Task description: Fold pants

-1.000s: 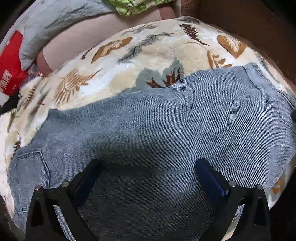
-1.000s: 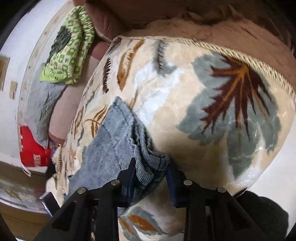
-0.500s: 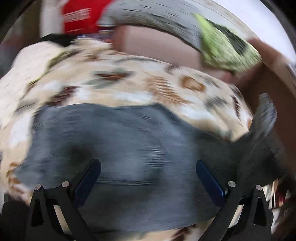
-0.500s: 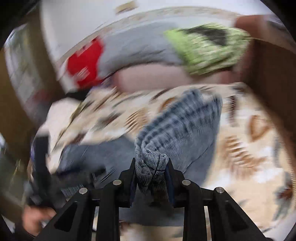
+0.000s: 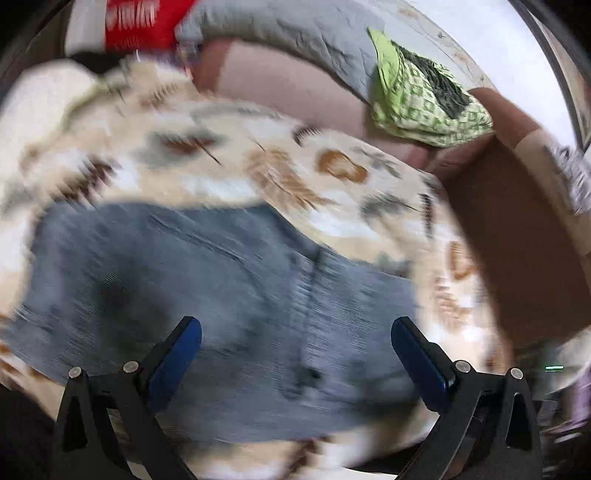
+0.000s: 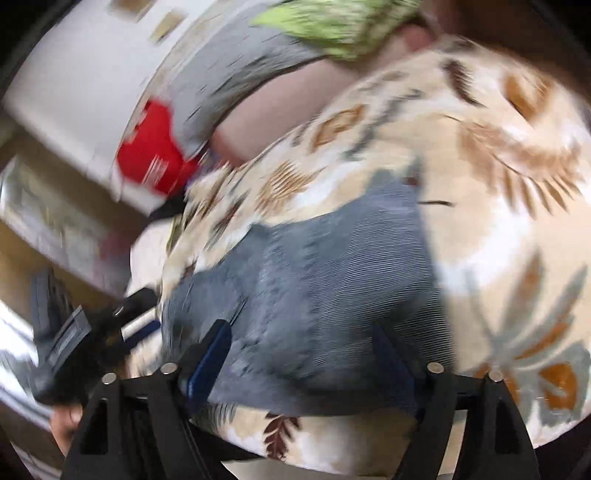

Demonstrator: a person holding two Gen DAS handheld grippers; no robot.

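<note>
Grey-blue denim pants point(image 5: 221, 295) lie folded over on a cream blanket with a leaf print point(image 5: 229, 177). Both views are motion-blurred. My left gripper point(image 5: 295, 350) is open and empty, its blue-padded fingers spread above the pants. In the right wrist view the pants point(image 6: 332, 280) lie as a doubled stack on the blanket point(image 6: 498, 166). My right gripper point(image 6: 303, 354) is open, its fingers wide apart over the near edge of the pants, holding nothing. The left gripper's body point(image 6: 74, 343) shows at the left edge of that view.
A green patterned cloth point(image 5: 424, 99), a grey cloth point(image 5: 295, 33) and a red bag point(image 5: 140, 22) lie at the back by a pink cushion point(image 5: 288, 85). A brown sofa arm point(image 5: 517, 240) rises at the right.
My right gripper carried the pants' end over the rest, then opened and let it go. The pants now lie doubled. Both cameras swung during the move.
</note>
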